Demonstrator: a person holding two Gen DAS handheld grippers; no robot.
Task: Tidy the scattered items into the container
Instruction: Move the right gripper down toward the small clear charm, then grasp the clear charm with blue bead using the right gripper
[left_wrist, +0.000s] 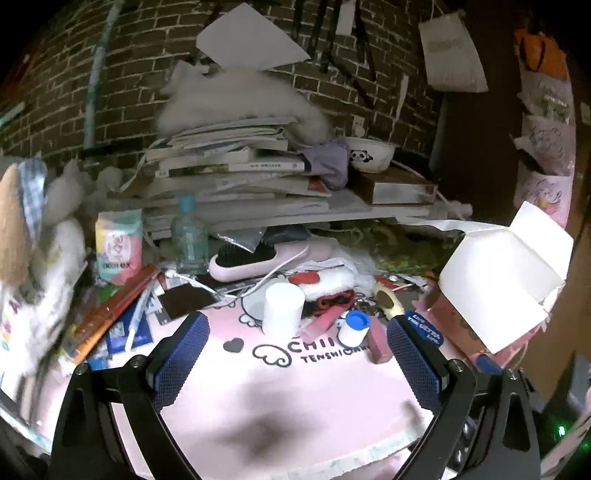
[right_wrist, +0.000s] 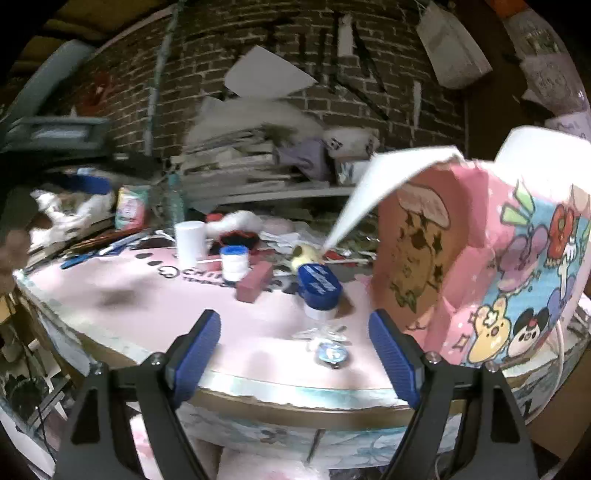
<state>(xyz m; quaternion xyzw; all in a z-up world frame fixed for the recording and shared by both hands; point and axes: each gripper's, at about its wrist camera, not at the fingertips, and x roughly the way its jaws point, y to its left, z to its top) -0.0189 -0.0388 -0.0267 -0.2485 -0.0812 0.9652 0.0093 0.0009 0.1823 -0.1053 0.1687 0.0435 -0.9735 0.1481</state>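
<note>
Both tools are empty and spread wide. The left gripper (left_wrist: 297, 350) has its blue pads apart over the pink desk mat (left_wrist: 280, 391), with nothing between them; the right gripper (right_wrist: 295, 350) is likewise agape, at the near edge of the table. The container – a pink cartoon-printed box (right_wrist: 480, 266) with white flaps standing up – sits at the right of the mat, its mouth open, presumably so things can be dropped in without fuss. The scattered items lie in a loose cluster towards the far middle: a white cylinder (left_wrist: 282, 308) standing upright, a small blue-capped bottle (left_wrist: 354, 328) just right of it, a pink block (left_wrist: 378, 341) beside that, and a blue-lidded jar (right_wrist: 318, 291) near the box's left wall. A small clear-wrapped trinket (right_wrist: 330, 349) lies nearest the right gripper, roughly between its fingers' line of reach. My guess is that the left tool is lined up for the white cylinder or the bottle – both stand directly ahead of it. Beyond them, a pink hairbrush (left_wrist: 255, 260) and stacked books (left_wrist: 229, 166) clutter the far side.
</note>
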